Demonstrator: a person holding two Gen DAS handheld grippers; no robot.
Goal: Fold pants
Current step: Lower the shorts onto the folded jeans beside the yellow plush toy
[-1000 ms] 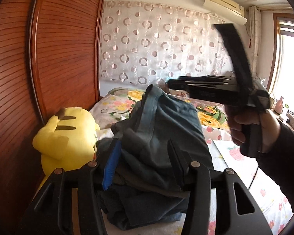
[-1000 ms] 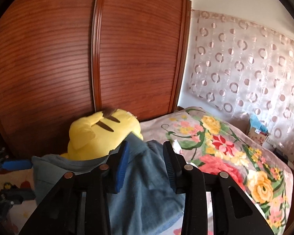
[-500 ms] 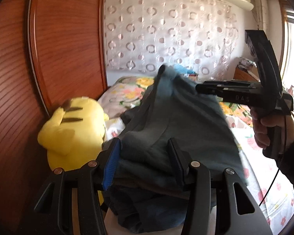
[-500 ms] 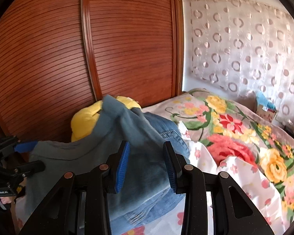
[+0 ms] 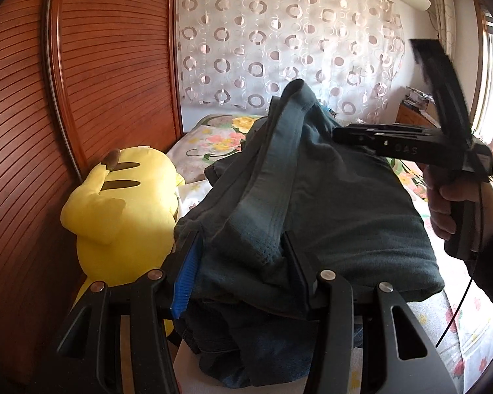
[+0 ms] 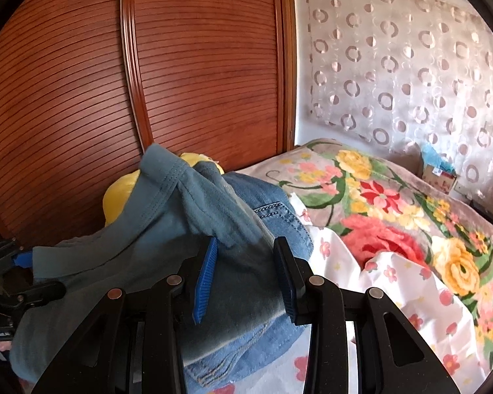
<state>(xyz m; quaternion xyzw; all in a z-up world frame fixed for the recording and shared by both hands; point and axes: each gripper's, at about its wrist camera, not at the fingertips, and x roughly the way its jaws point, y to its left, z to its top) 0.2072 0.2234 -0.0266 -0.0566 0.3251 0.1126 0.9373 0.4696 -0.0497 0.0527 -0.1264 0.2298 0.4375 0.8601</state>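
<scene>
Both grippers are clamped on the teal pants (image 5: 312,203), held above a flowered bed (image 6: 410,229): the left gripper (image 5: 243,262) bites a bunched corner by the waistband, the right gripper (image 6: 243,269) pinches another bunch of the same edge. The cloth stretches left to right between the two hands, its free length drooping over a denim garment (image 6: 272,210) on the near side of the bed, with a yellow plush toy (image 5: 121,203) at the far left beside the wooden wardrobe (image 6: 180,65). Neither hand looks nearer to the bed; laying the fold flat likely means lowering both together.
</scene>
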